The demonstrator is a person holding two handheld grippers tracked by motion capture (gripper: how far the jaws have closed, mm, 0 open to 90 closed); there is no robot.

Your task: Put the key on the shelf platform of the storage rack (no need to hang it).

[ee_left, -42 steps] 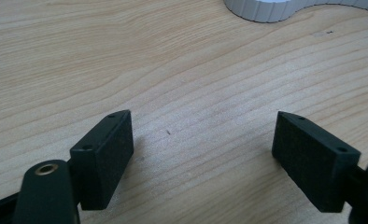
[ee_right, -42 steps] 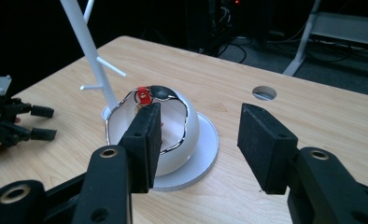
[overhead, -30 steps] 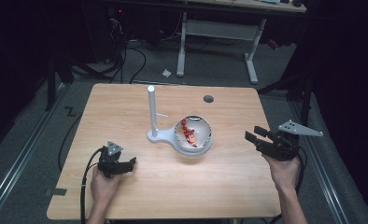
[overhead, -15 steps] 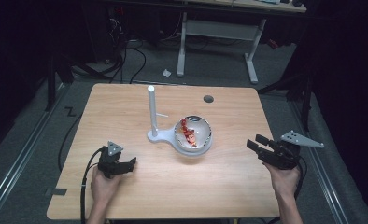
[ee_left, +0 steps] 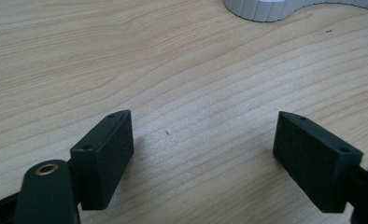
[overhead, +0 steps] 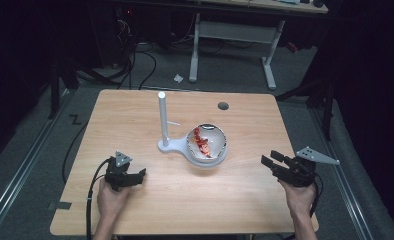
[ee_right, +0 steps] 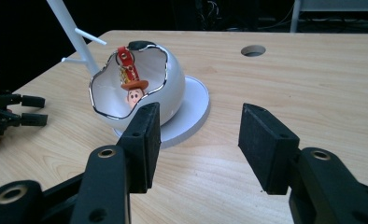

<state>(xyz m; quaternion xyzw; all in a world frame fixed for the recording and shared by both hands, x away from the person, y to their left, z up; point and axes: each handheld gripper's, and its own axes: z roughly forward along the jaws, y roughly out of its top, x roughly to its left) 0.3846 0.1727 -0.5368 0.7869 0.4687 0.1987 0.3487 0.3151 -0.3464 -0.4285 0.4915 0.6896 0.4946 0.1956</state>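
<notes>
My left tool [overhead: 135,176] rests low over the light wooden surface [overhead: 150,205] near its front left part, held in a hand [overhead: 112,197] that comes in from the bottom edge. Its black pads [ee_left: 105,156] stand wide apart in the left gripper view, with bare wood grain between them and nothing gripped. At the top of that view I catch the ribbed white edge of the stand base [ee_left: 261,9].

My right tool [overhead: 272,162] sits near the front right edge of the surface, its grey three-cornered plate [overhead: 317,155] jutting to the right. Its pads [ee_right: 145,140] stand apart with a clear gap and bare surface between them; they hold nothing.

The thing I am working toward is the glossy white egg-shaped bowl with a jagged silver rim [ee_right: 173,88], standing on a round white disc base [ee_right: 194,114] near the middle of the surface. Inside it lies a small cowboy-figure keychain with a brown hat and red strap [ee_right: 133,86]. Just beside the bowl, on the left in the high view, a white upright post with thin side pegs [overhead: 162,117] rises from the same base. The bowl lies between my two tools, well apart from both. A round cable hole [overhead: 223,105] shows in the surface farther back.
</notes>
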